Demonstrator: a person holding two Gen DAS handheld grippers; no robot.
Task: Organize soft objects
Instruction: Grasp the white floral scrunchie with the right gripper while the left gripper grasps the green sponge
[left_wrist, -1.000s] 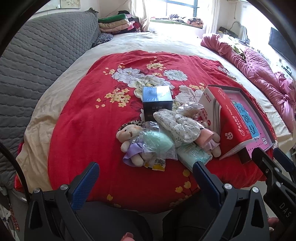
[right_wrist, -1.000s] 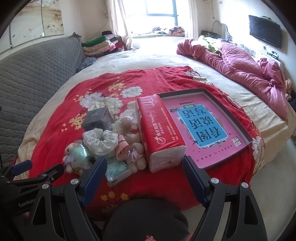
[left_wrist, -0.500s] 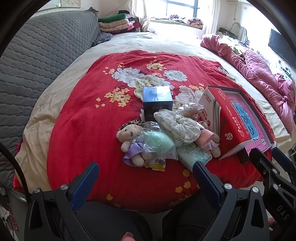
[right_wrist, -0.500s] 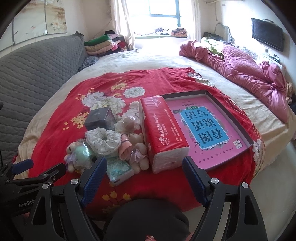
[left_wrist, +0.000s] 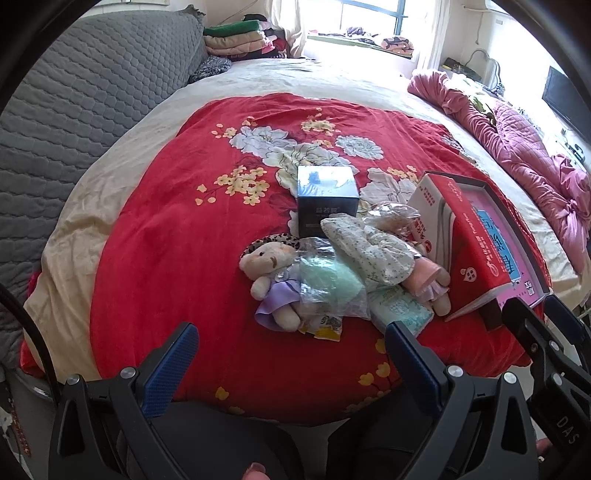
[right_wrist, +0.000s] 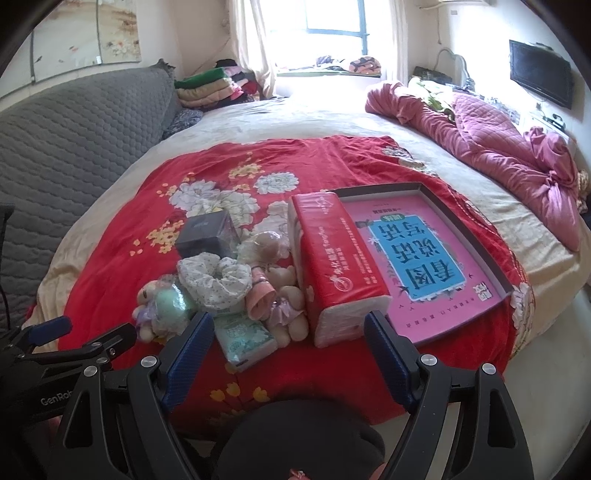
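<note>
A heap of soft things lies on the red flowered blanket (left_wrist: 155, 258): a plush bear in a purple dress (left_wrist: 269, 273), a bagged green item (left_wrist: 325, 284), a floral cloth piece (left_wrist: 369, 247), a pink-dressed plush (left_wrist: 428, 280), a tissue pack (left_wrist: 402, 306). A red tissue package (right_wrist: 332, 258) leans on a shallow box holding a pink book (right_wrist: 424, 254). My left gripper (left_wrist: 291, 350) is open and empty, short of the heap. My right gripper (right_wrist: 288, 332) is open and empty, near the tissue pack (right_wrist: 243, 336) and red package.
A dark blue box (left_wrist: 327, 199) stands behind the heap. A grey quilted headboard (left_wrist: 74, 110) runs along the left. A crumpled pink quilt (right_wrist: 498, 140) lies at the right. Folded clothes (right_wrist: 210, 88) are stacked by the window. The bed edge is just below both grippers.
Both grippers have drifted slightly toward the heap, so the objects sit a little lower and closer in view. Nothing was grasped or moved.
</note>
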